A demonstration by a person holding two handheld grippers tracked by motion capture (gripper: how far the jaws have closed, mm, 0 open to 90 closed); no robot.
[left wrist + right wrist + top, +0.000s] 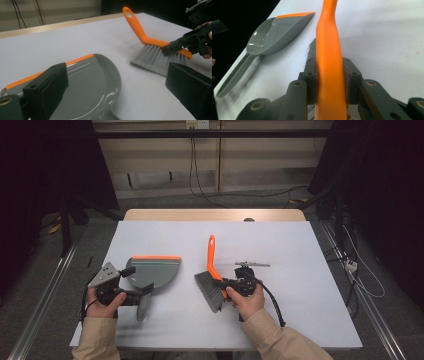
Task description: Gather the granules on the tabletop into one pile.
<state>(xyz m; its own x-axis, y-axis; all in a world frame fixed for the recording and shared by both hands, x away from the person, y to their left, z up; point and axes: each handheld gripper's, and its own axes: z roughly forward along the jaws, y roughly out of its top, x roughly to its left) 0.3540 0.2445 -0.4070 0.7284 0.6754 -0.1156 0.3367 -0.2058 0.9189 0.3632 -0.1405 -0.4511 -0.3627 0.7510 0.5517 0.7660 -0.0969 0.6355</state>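
on the table (300, 320), high view: right gripper (231, 289) is clenched on the brush (214, 270) at the back of the head, bristles toward the dustpan (152, 271), orange handle pointing away from the person. left gripper (136, 298) sits at the pan's handle; i cannot tell from this view whether the jaws pinch it. pan lies flat, orange lip on the far side, well apart from the brush. no debris visible on the sheet.

left gripper view: jaws stand wide apart, nothing pressed between them; left pad (50, 87) hangs over the pan's bowl (95, 82), so the pan is not gripped. brush (155, 53) is near the pan's right edge, bristles resting on the table, with the right gripper (175, 47) on it. advice: get the jaws down onto the pan handle and close before sweeping, otherwise the pan will likely skate when bristles hit the lip.

right gripper view: both pads squeeze the orange brush spine (329, 62) square on, no visible skew. pan (274, 32) lies up-left, its handle running toward the bottom-left corner. grip looks solid; keep it that close to the head for stiffness. next move as i judge it: tilt the pan lip down to the table, bring the bristles round to the lip side, sweep in short flat strokes toward the orange edge, avoid pressing hard or the bristles splay.
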